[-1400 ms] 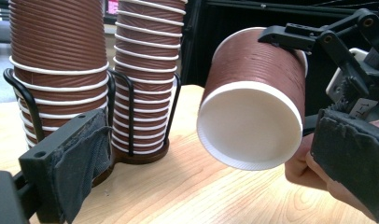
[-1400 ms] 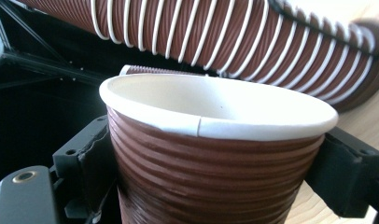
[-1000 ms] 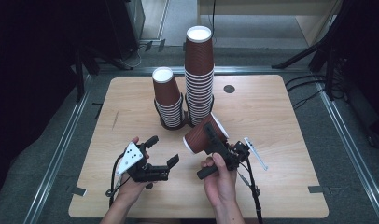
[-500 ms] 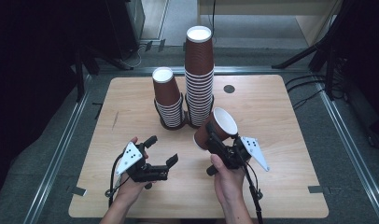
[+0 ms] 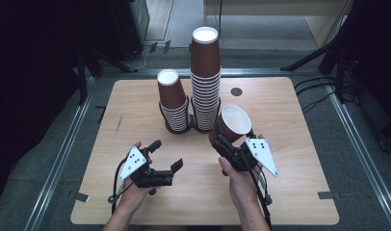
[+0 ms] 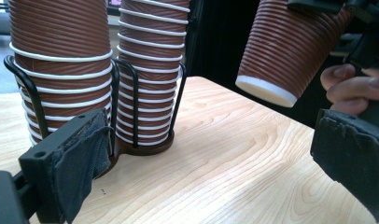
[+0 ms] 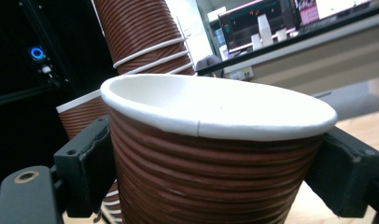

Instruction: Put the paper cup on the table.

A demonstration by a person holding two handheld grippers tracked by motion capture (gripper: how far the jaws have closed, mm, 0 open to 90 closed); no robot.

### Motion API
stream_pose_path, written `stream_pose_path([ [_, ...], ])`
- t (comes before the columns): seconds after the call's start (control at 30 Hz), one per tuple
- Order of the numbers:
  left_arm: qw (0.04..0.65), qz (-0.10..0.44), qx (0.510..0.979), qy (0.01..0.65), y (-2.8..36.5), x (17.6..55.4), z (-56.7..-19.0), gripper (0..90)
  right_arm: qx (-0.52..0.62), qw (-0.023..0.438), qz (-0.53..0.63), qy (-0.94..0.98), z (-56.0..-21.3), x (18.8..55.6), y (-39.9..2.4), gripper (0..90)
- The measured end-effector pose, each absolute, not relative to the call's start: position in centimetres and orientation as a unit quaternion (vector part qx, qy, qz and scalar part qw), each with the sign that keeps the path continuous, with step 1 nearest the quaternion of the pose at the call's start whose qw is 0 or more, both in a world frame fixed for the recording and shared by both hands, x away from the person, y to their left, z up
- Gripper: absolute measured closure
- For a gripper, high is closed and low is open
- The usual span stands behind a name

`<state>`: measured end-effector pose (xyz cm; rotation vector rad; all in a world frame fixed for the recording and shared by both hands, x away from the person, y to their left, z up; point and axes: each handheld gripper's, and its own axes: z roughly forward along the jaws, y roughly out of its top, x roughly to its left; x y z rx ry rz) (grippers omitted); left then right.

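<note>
The wooden counter [image 5: 290,144] takes up the middle of the high view. Toward its upper middle stands a black wire holder [image 5: 184,126] with two stacks of ribbed brown paper cups: the tall stack [image 5: 205,72] at centre and the short stack [image 5: 172,98] just left of it, each upside down with a white base on top.

Right of centre, the right gripper [image 5: 232,149] has its fingers closed on the ribbed wall of a single cup [image 5: 230,126], one finger on each side below the rolled white rim. The cup hangs clear of the counter, near the foot of the tall stack, tilted so its white mouth faces up and toward the camera. In the left gripper view it sits at the upper right, base down.

At lower left, the left gripper [image 5: 165,155] has its fingers wide apart with nothing between them.

The cup looks very light and thin-walled; a hard squeeze would likely dent it. The ribbing should give good friction, and the wall just under the stiffer rim seems the safest place to grip.
</note>
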<state>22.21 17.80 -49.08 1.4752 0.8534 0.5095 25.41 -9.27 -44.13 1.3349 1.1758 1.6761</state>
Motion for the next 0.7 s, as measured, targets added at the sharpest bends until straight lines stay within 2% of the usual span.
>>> stream_pose_path([
  [0.2, 0.630, 0.223, 0.643, 0.374, 17.81, 22.22, -49.09, 0.0, 0.485, 0.393, 0.623, 0.472, -43.60, 25.42, -9.27, 12.6],
  [0.57, 0.625, 0.224, 0.646, 0.375, 17.84, 22.24, -49.15, 0.0, 0.454, 0.451, 0.584, 0.499, -43.35, 25.35, -9.40, 12.6],
  [0.7, 0.625, 0.225, 0.647, 0.375, 17.82, 22.22, -49.15, 0.0, 0.433, 0.485, 0.561, 0.512, -43.49, 25.43, -9.48, 12.6],
])
